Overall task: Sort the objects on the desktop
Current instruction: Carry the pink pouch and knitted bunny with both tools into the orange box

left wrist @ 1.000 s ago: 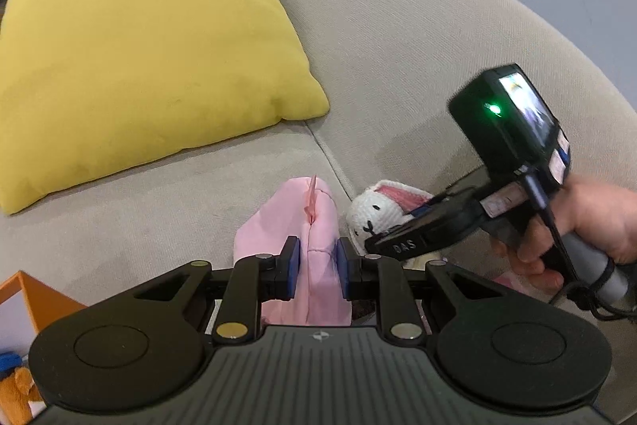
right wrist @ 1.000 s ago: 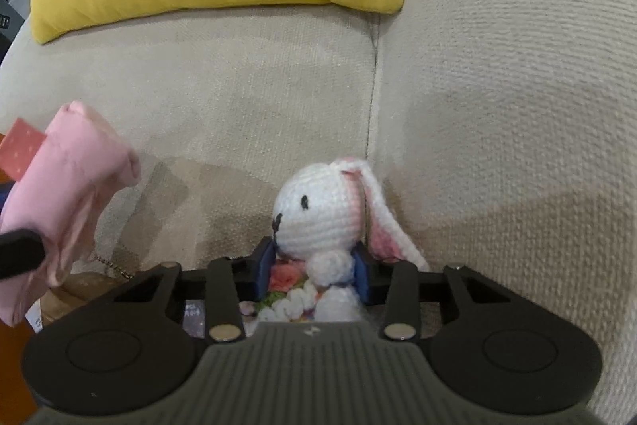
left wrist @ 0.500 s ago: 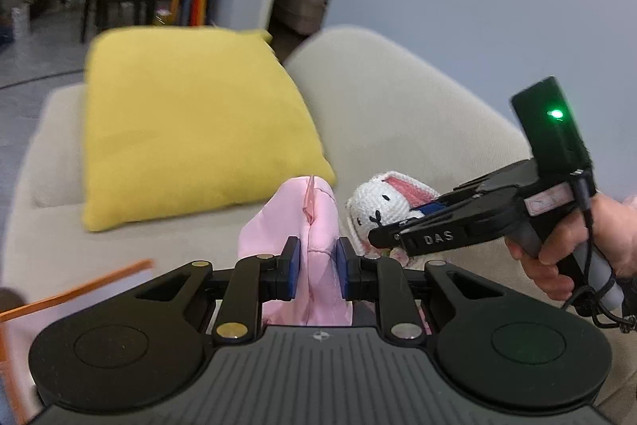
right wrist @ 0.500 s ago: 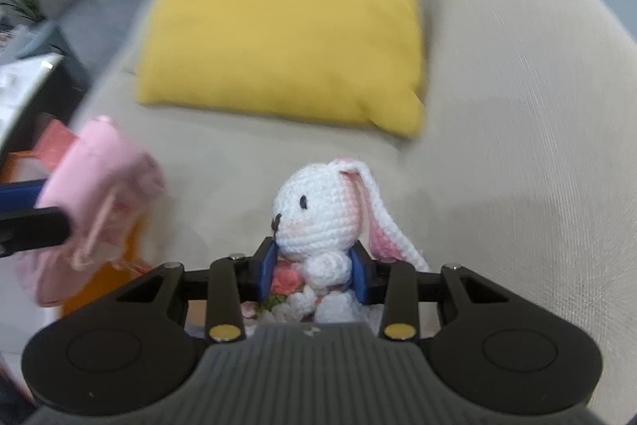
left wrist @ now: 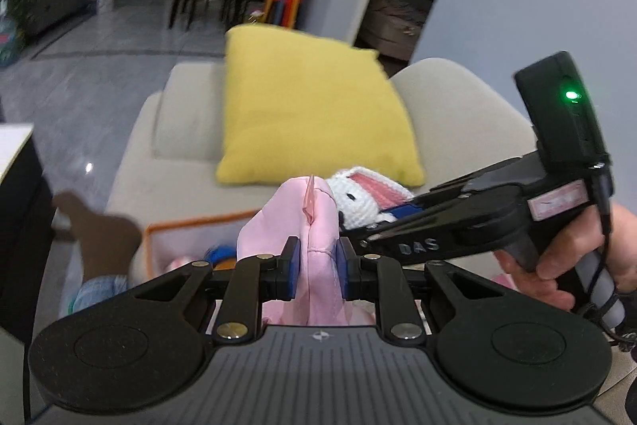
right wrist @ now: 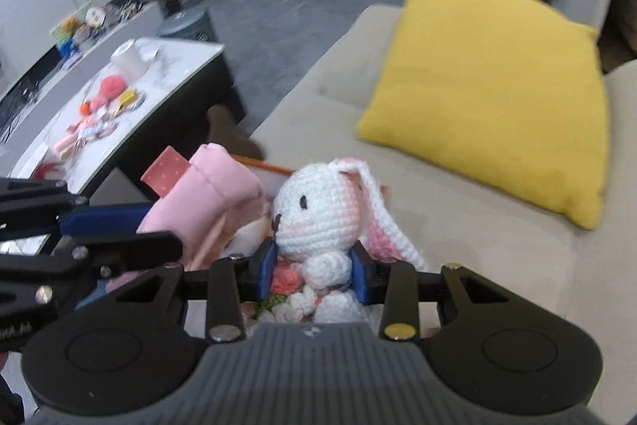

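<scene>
My left gripper [left wrist: 317, 267] is shut on a pink fabric pouch [left wrist: 294, 222], lifted above the beige sofa [left wrist: 187, 130]. The same pouch [right wrist: 207, 198] appears at the left of the right wrist view, pinched by the left gripper's blue pads [right wrist: 103, 218]. My right gripper [right wrist: 314, 271] is shut on a white crocheted bunny [right wrist: 318, 210] with pink-lined ears, held by its body just under the head. In the left wrist view the bunny [left wrist: 358, 198] peeks out behind the pouch, with the right gripper and a hand [left wrist: 557, 261] at the right. Both held things hang close together in the air.
A yellow cushion [right wrist: 497, 90] leans on the sofa back. An orange-rimmed box [left wrist: 191, 230] with small toys sits below the grippers. A white-topped table [right wrist: 119, 98] with several small objects stands at the left. A person's foot [left wrist: 103, 237] rests by the sofa edge.
Both grippers have risen and pulled back from the sofa seat, carrying the pouch and the bunny. The room, table and box have come into view.
</scene>
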Tool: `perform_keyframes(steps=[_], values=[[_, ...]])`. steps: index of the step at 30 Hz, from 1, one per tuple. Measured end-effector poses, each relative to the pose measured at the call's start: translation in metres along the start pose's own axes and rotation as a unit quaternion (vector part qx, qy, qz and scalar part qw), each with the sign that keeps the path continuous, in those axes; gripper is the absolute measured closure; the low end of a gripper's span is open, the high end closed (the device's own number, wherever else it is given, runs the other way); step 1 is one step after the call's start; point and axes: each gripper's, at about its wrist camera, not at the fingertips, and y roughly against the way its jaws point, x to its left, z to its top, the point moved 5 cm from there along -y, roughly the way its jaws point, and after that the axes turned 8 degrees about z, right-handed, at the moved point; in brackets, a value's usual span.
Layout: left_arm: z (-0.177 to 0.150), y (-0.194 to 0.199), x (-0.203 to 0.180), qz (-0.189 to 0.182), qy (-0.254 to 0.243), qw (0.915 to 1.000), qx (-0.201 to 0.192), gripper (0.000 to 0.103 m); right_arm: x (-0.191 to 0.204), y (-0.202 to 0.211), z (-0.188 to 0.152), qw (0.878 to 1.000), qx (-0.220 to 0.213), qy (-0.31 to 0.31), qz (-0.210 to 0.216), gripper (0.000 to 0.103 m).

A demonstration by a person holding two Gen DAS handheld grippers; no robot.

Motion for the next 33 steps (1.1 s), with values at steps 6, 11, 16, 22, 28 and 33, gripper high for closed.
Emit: perform_keyframes(steps=[6,11,16,22,28,33], values=[[-0.029,-0.02,0.036,-0.001,0.029,0.9982,0.053,0.082,0.011,-0.064,0.0,0.998,0.052,-0.004,-0.04,0.063],[-0.055,-0.027,0.059,-0.008,0.045,0.995,0.089,0.082,0.0,-0.102,-0.002,0.993,0.084,-0.009,-0.081,0.063],[-0.071,-0.032,0.068,-0.014,0.052,0.9931,0.104,0.082,-0.012,-0.128,-0.006,0.988,0.114,-0.01,-0.104,0.063],[-0.074,-0.029,0.067,-0.02,0.053,0.9934,0.1,0.082,-0.011,-0.152,-0.003,0.983,0.124,0.024,-0.133,0.061],[-0.074,-0.03,0.067,-0.021,0.058,0.9938,0.092,0.082,-0.009,-0.156,-0.001,0.979,0.143,0.036,-0.144,0.058],[-0.078,-0.033,0.07,-0.017,0.062,0.9936,0.092,0.082,-0.009,-0.151,0.002,0.981,0.142,0.036,-0.129,0.054]])
